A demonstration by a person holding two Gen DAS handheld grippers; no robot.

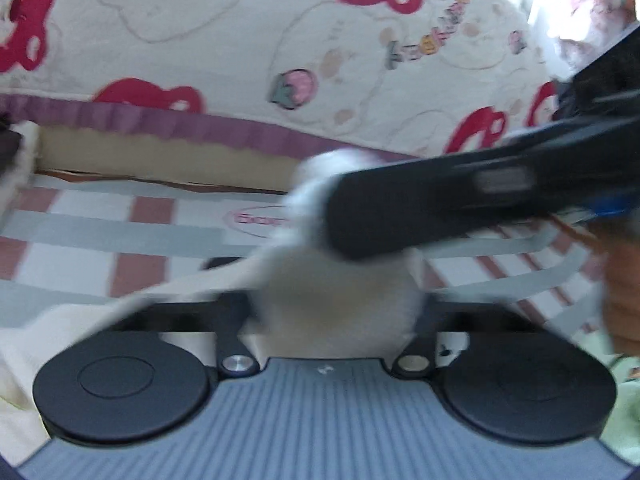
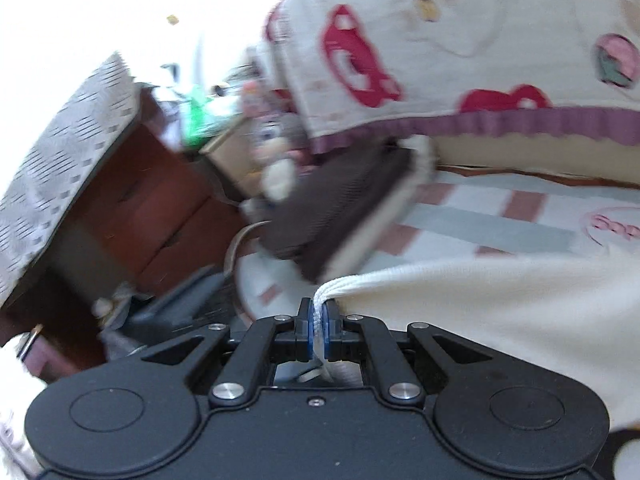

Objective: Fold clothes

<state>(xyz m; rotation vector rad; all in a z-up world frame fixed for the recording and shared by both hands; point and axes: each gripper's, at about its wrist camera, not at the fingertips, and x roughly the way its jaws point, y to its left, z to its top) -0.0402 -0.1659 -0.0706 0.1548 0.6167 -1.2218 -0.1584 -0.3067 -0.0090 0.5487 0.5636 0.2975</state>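
Pinching the cream cloth [image 2: 500, 304], the right gripper [image 2: 319, 320] holds its bunched edge tight. The left gripper [image 1: 332, 312] is pressed together on blurry cloth over the checked bed [image 1: 80, 232].

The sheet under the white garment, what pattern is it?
The sheet has pink, grey and white checks, clearest in the left wrist view.

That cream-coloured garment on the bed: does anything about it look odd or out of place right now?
Nothing damaged. The cream garment is not lying flat: the right gripper pinches its ribbed edge into a bunch, lifted off the checked sheet. In the left wrist view, blurred cloth bunches ahead of the left gripper, hiding its jaws.
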